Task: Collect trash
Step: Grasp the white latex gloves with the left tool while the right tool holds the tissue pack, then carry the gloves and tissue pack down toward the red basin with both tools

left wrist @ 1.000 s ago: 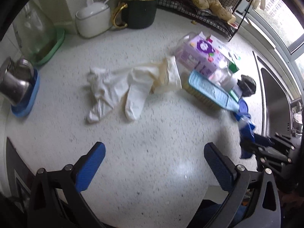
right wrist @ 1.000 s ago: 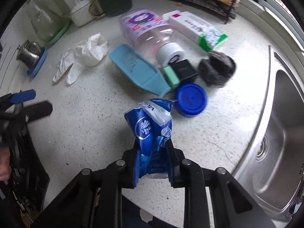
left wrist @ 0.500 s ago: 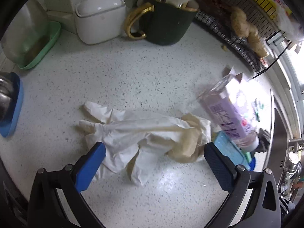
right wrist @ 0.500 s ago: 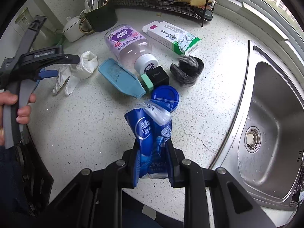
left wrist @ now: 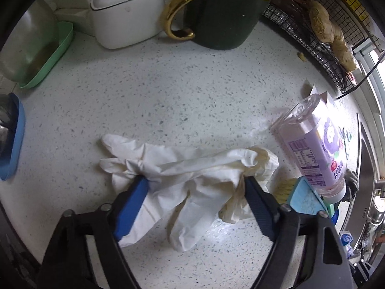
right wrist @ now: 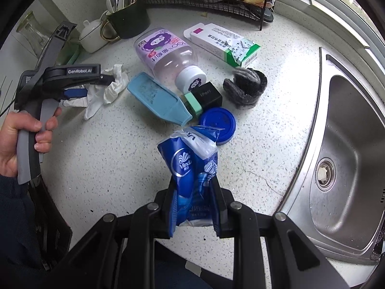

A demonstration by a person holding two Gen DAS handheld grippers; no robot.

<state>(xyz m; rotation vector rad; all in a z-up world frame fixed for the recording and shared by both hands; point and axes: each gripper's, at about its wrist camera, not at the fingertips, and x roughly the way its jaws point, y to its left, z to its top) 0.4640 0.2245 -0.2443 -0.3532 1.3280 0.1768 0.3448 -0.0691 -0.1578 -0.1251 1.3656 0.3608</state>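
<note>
Two crumpled white rubber gloves (left wrist: 192,168) lie on the speckled counter (left wrist: 168,96). My left gripper (left wrist: 195,187) points down over them, one finger on each side of the heap. Its jaws are closing, the gloves lie between them, and the pads touch only the edges without squeezing. In the right wrist view the same gripper (right wrist: 96,86) is held by a hand over the gloves (right wrist: 115,84) at the left. My right gripper (right wrist: 192,185) is shut on a blue tissue packet (right wrist: 190,161) and holds it above the counter.
Right of the gloves lie a purple-labelled bottle (right wrist: 166,55), a light blue brush (right wrist: 156,96), a white and green box (right wrist: 223,43), a blue lid (right wrist: 216,122) and a grey scrubber (right wrist: 245,84). A steel sink (right wrist: 349,156) is at the right. A dark mug (left wrist: 223,16) and a white pot (left wrist: 127,12) stand behind.
My left gripper has moved across the counter and down onto the gloves, and its jaws have narrowed around them. The right gripper has kept still with the packet.
</note>
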